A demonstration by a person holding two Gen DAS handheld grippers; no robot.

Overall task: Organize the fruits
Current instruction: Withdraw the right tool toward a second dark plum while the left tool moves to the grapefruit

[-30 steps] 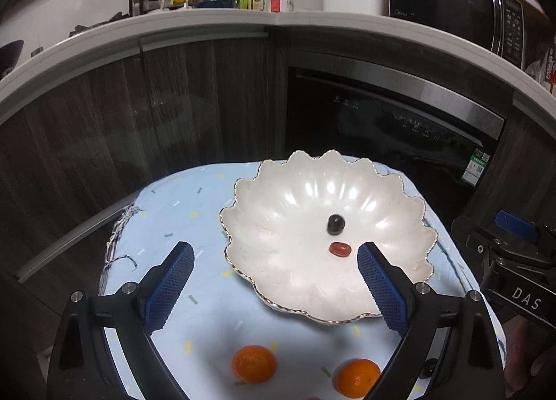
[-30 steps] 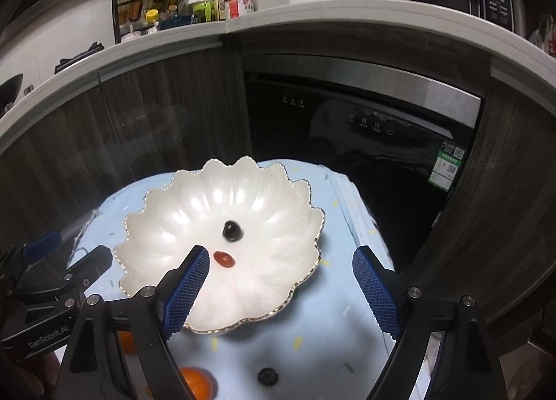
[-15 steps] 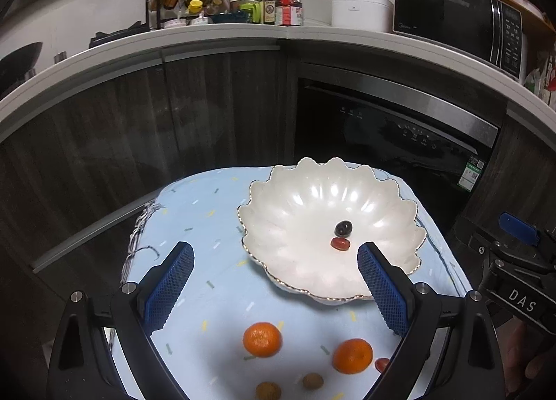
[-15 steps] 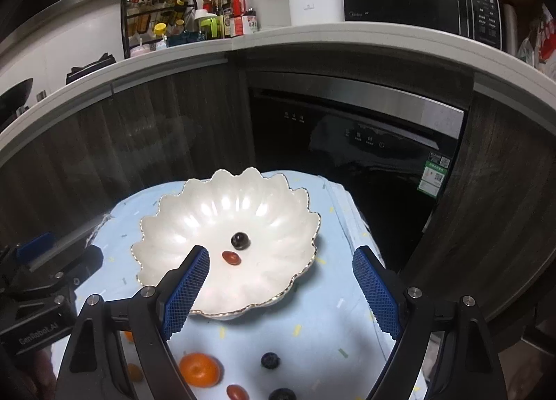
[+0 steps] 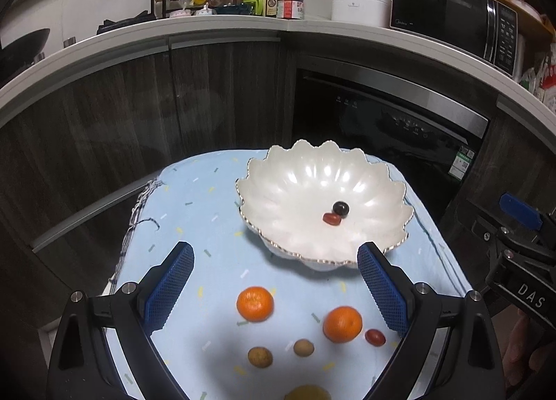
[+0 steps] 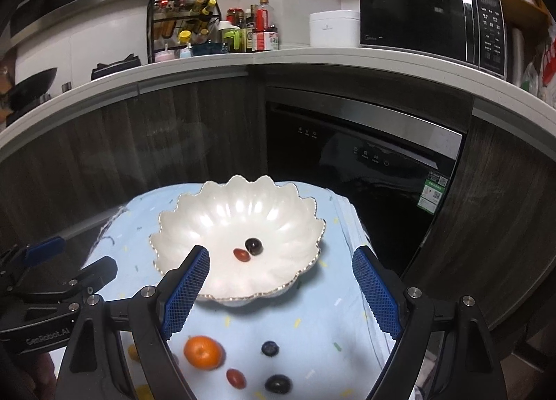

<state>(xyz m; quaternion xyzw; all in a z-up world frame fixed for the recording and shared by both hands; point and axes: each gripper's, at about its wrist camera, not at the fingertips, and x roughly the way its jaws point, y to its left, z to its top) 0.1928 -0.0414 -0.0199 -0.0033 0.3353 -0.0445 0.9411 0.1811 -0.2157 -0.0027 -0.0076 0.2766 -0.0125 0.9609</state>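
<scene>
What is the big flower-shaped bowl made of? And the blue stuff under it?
The bowl looks like glazed ceramic or porcelain: pearly white, glossy with bright light spots, and a thin gold edge. It could be shiny plastic; I can't be sure. The blue cover looks like woven cloth: matte, with loose threads fraying at its left edge.

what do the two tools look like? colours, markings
Both match: black angular frames with silver screws and blue, grid-textured finger pads. The left tool carries white "GenRobot.AI" lettering on its side, seen from the right wrist. The right tool shows white "DAS" lettering.
</scene>
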